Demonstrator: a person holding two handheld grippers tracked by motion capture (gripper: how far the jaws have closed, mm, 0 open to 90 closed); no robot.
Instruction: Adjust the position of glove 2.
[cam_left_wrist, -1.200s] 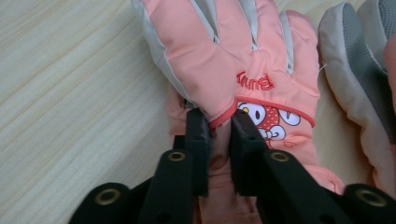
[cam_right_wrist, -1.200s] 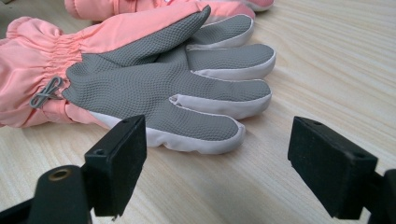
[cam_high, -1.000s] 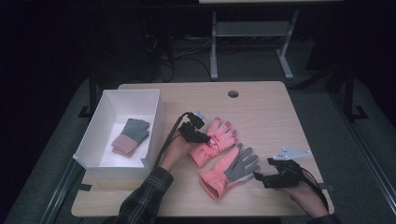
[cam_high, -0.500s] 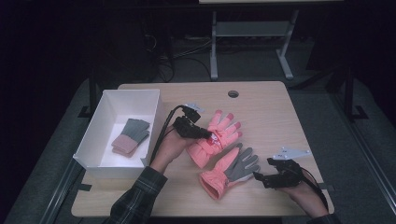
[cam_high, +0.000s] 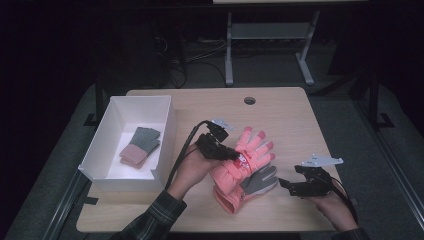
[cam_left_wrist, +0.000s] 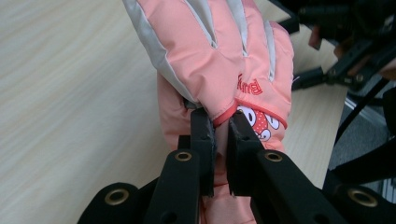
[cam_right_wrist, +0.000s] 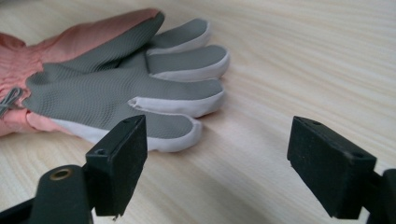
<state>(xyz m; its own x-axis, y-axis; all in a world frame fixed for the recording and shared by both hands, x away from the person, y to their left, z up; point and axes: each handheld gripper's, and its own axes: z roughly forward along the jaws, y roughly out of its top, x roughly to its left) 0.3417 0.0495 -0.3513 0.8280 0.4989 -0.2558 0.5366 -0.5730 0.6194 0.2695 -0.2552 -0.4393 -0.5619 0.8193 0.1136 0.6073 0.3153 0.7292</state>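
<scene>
The left tool (cam_high: 235, 156) pinches the back of a pink glove (cam_high: 252, 150) near its cuff seam, the glove's fingers pointing toward the bench's (cam_high: 280, 107) far edge. A second pink glove (cam_high: 245, 187) lies palm up near the bench's near edge, just beside the right tool (cam_high: 286, 186), whose jaws stand spread and empty, aimed at its grey fingertips.

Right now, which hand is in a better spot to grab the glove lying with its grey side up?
Probably the right. The right gripper sits open just beside the grey-palmed glove, which points its fingertips at it. The left gripper is busy, shut on the pink glove.
</scene>
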